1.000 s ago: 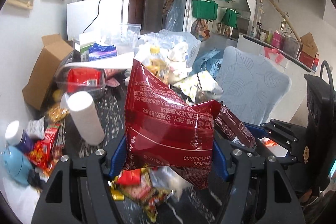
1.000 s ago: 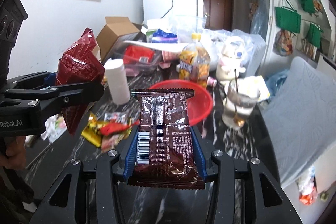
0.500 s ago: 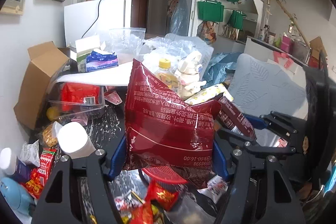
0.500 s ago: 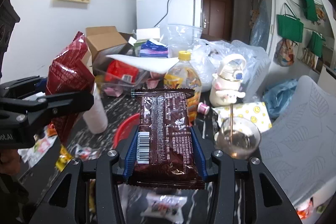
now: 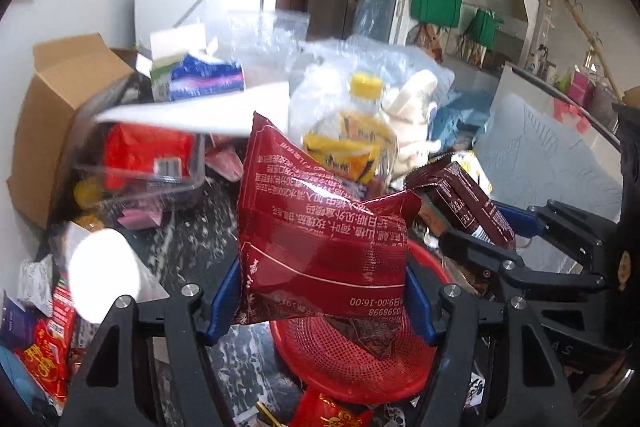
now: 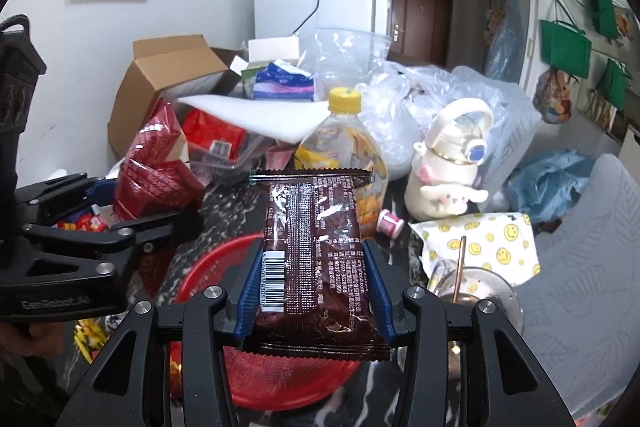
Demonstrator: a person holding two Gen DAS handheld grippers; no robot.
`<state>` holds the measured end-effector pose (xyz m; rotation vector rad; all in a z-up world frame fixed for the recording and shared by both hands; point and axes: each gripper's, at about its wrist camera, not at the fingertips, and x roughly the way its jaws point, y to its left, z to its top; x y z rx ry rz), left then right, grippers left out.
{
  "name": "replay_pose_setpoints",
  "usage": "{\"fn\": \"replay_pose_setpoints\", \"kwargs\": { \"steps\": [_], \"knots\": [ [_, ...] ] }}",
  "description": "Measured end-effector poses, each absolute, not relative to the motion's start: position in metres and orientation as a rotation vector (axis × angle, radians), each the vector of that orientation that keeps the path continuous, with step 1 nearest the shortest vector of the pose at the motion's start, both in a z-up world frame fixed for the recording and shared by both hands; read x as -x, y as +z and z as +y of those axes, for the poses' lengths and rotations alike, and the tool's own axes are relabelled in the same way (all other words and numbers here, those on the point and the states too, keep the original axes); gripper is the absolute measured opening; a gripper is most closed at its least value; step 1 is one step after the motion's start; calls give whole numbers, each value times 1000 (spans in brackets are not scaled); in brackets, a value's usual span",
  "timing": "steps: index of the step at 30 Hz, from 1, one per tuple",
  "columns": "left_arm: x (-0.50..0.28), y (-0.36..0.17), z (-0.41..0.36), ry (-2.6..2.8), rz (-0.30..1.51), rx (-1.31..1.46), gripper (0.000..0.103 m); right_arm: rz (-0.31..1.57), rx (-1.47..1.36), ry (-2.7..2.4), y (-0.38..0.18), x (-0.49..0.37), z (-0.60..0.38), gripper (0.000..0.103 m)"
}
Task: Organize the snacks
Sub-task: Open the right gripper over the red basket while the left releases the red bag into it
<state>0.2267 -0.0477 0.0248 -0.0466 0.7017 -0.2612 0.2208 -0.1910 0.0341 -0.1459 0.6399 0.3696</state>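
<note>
My left gripper point(image 5: 320, 299) is shut on a dark red snack bag point(image 5: 320, 247) and holds it above the left part of a red mesh basket point(image 5: 352, 359). My right gripper point(image 6: 314, 291) is shut on a brown snack packet point(image 6: 316, 259) and holds it over the same basket point(image 6: 280, 375). In the right wrist view the left gripper point(image 6: 132, 227) and its red bag point(image 6: 156, 175) are at the left. In the left wrist view the brown packet point(image 5: 464, 203) is at the right.
On the dark marble table point(image 5: 200, 227) stand a yellow-capped bottle point(image 6: 340, 151), a white cartoon flask point(image 6: 448, 167), a glass with a spoon point(image 6: 468, 279) and a white roll point(image 5: 104, 275). Loose red snack packets point(image 5: 44, 359) lie left. A clear bin point(image 5: 148, 163) and cardboard box point(image 6: 168, 79) stand behind.
Both grippers have moved forward over the table with their packets. The red basket now lies under both of them, and the bottle and flask look closer.
</note>
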Motion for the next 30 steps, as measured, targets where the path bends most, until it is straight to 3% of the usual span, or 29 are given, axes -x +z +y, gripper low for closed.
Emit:
{"fn": "replay_pose_setpoints", "kwargs": {
  "steps": [18,26,30],
  "knots": [
    [-261,-39,-60,-189,938,-38,72,751,182,307,-5,-247,-186,49],
    [-265,-45,-62,-129,972,-111,80,778,222,278,-16,-252,-182,50],
    [-264,-44,-59,-126,978,-95,83,770,221,263,-14,-252,-185,56]
  ]
}}
